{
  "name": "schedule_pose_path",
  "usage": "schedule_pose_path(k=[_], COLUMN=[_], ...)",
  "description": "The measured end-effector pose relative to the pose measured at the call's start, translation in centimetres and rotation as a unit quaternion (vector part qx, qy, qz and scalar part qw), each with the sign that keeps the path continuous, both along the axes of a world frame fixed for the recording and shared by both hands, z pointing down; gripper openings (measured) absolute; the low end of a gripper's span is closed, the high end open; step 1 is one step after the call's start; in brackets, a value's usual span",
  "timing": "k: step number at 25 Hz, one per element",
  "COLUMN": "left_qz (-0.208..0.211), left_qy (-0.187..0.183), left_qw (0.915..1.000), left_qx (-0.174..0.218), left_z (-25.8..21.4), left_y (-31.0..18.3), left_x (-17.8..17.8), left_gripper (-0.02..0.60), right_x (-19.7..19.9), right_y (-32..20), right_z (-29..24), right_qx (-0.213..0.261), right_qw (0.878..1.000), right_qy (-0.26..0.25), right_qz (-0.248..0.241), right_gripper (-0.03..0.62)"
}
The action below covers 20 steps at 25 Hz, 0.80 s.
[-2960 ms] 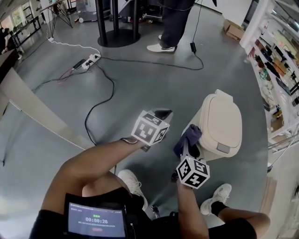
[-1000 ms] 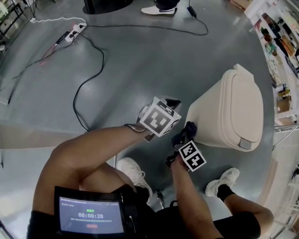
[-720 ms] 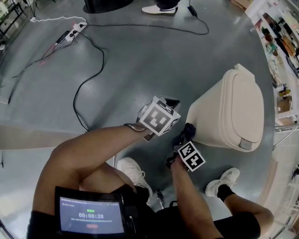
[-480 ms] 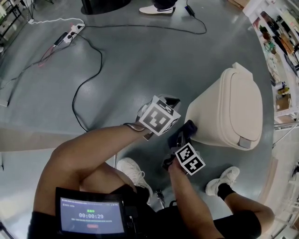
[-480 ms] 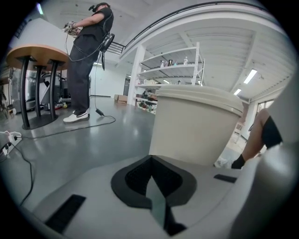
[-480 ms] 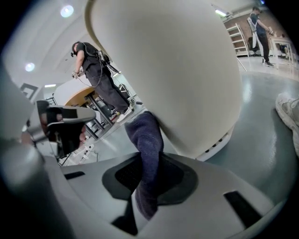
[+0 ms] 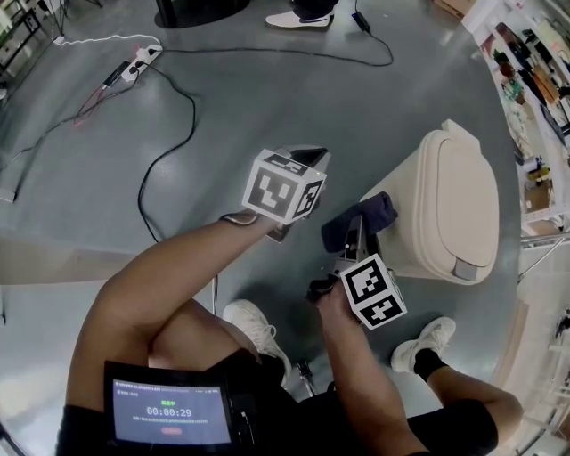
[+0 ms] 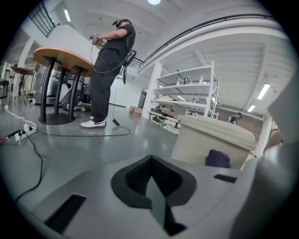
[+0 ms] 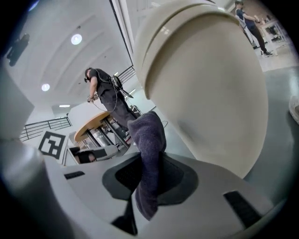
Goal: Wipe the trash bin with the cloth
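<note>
A beige trash bin [image 7: 445,218] with a closed lid stands on the grey floor at the right of the head view. My right gripper [image 7: 356,233] is shut on a dark purple cloth [image 7: 359,221] and holds it against the bin's left side wall. In the right gripper view the cloth [image 9: 148,161] hangs out of the closed jaws right beside the bin's wall [image 9: 210,88]. My left gripper [image 7: 307,165] hovers left of the bin, shut with nothing in it. In the left gripper view the bin [image 8: 212,144] and the cloth [image 8: 217,158] lie ahead.
Black cables [image 7: 174,134] and a power strip [image 7: 134,62] trail over the floor at the upper left. Shelving [image 7: 534,80] runs along the right edge. A round table base [image 7: 191,9] and another person's shoe [image 7: 294,16] are at the top. My own shoes [image 7: 254,325] are beneath the grippers.
My right gripper has lifted the cloth up the bin's side wall. The left gripper has risen and shifted a little left. Three seconds ago the bin sat lower in the head view.
</note>
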<state>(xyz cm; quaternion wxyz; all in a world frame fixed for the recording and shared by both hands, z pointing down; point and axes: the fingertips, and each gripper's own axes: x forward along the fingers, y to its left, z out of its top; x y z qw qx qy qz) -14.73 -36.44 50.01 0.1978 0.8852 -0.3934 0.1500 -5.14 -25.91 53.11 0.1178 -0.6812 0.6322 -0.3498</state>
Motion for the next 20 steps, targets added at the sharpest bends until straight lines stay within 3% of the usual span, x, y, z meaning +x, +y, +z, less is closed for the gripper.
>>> schedule_pose_path(k=[3,10,20], left_qz=[-0.01,0.017,0.052], left_qy=[0.0,-0.018,-0.028], left_qw=[0.9999,0.9996,0.9981], left_qx=[0.0,0.011,0.017], left_z=[-0.1,1.0,1.1], left_y=[-0.3,0.6,0.2], left_x=[-1.0,0.5,2.3], left_gripper=[-0.002,-0.003,-0.003], right_x=[0.2,2.4,3.8], right_y=[-1.6,-3.9,-4.1], right_z=[-1.4,-1.7,2.5], right_qx=[0.015,0.025,-0.027], right_qw=[0.999,0.996,0.992], right_qy=[-0.011,-0.033,-0.017], right_qz=[0.027,0.085,0.124], right_gripper=[0.075,0.075,0.075])
